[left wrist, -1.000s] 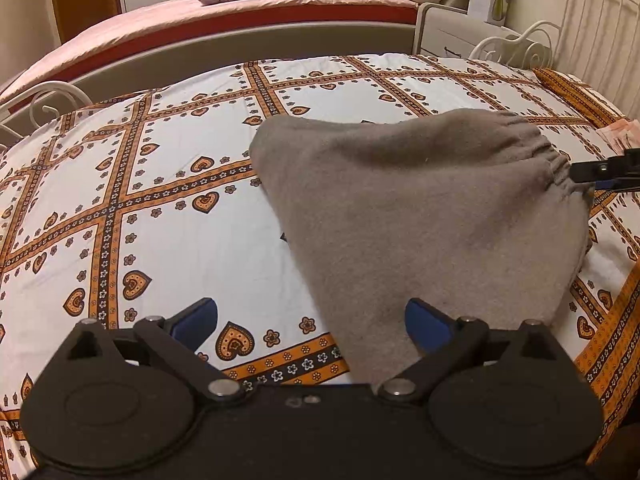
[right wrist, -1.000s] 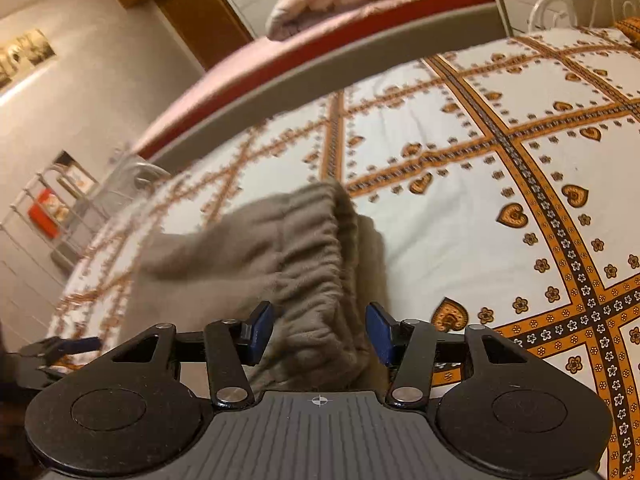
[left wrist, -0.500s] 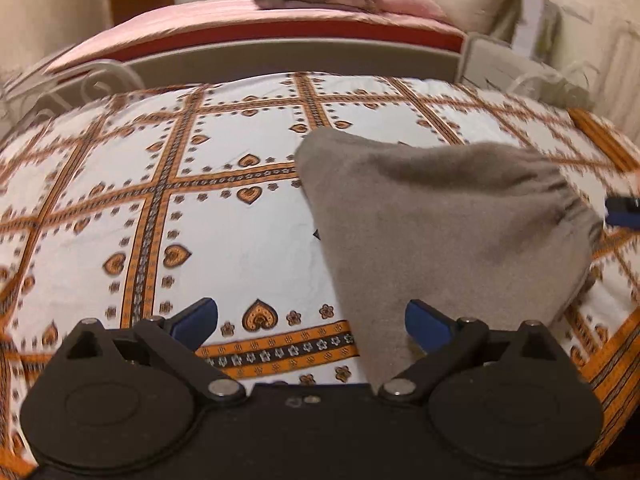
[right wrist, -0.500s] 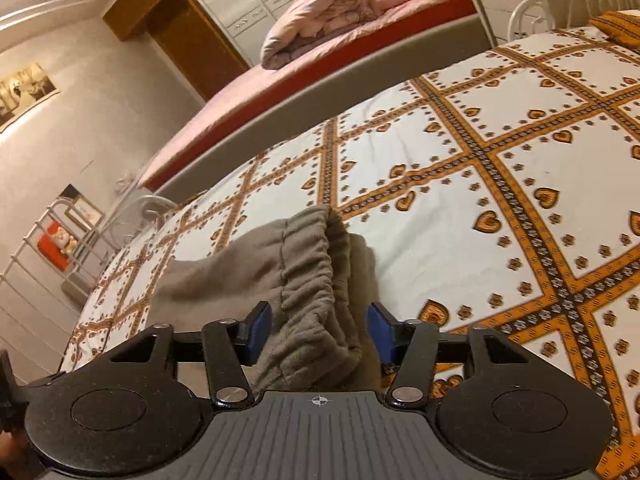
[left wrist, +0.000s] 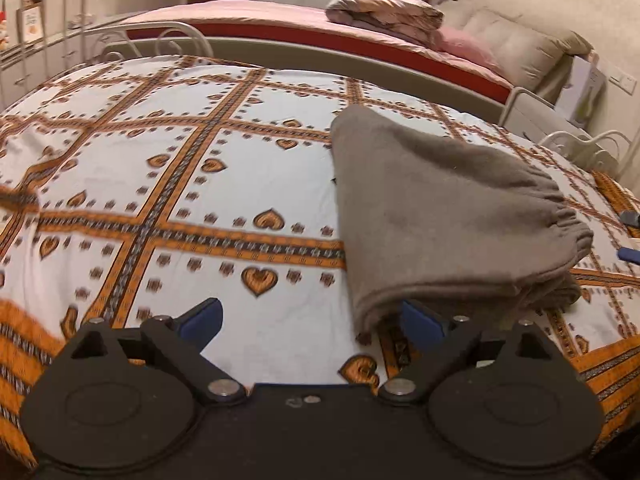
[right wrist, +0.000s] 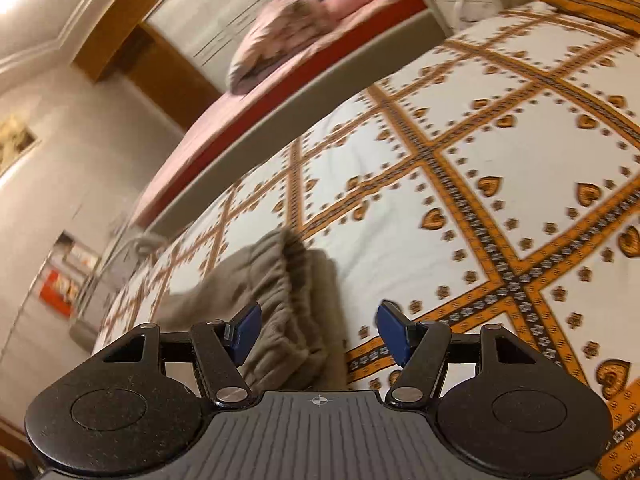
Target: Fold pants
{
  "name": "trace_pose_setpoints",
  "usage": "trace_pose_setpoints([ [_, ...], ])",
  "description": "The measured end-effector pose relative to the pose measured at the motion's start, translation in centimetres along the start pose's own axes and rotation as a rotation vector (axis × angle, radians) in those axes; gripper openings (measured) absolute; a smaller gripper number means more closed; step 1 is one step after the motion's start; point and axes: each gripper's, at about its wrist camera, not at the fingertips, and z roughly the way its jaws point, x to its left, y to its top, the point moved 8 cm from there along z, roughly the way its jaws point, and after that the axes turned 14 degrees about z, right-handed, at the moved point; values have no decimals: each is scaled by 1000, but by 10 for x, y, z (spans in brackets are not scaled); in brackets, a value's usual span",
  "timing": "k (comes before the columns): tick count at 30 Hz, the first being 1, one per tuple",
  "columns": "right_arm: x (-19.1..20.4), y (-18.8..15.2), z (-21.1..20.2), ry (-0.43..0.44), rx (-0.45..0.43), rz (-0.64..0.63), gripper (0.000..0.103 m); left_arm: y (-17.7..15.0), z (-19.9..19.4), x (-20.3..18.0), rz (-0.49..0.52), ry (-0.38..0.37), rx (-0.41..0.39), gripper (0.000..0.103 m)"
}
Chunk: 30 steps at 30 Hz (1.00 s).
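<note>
Folded pants (left wrist: 440,216) on heart-print bedspread (left wrist: 224,184); both tongs (left wrist: 312,320) (right wrist: 316,332) spread, empty.

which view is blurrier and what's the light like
Right wrist view: strong motion smear across the patterned bedspread and the pink bed behind; the gray pants look soft. Left wrist view: sharper, the pants crisp, slight blur at left edge. Both: warm dim indoor light, fisheye bending.

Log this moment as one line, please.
pants: folded, lying on bedspread | left gripper: open, empty, at near fold edge | right gripper: open, empty, by waistband
</note>
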Motion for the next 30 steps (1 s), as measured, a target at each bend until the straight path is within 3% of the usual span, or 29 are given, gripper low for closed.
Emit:
trace_pose_setpoints([
  [12, -16, -28, -6, -76, 50, -68, 65, -3, 33, -10, -8, 83, -20, 86],
  [14, -22, -26, -8, -87, 43, -53, 65, -3, 45, -9, 3, 122, -27, 93],
  [16, -29, -24, -11, -101, 37, -41, 65, -2, 45, 3, -29, 161, -72, 94],
  [18, -34, -21, -15, -114, 27, -33, 65, -6, 41, 16, -134, 154, -97, 94],
  [19, -37, -20, -17, -115, 23, -29, 65, -7, 41, 17, -140, 155, -102, 94],
  [30, -48, -9, -31, -121, -6, -6, 65, -22, 25, 14, -101, 157, -77, 94],
])
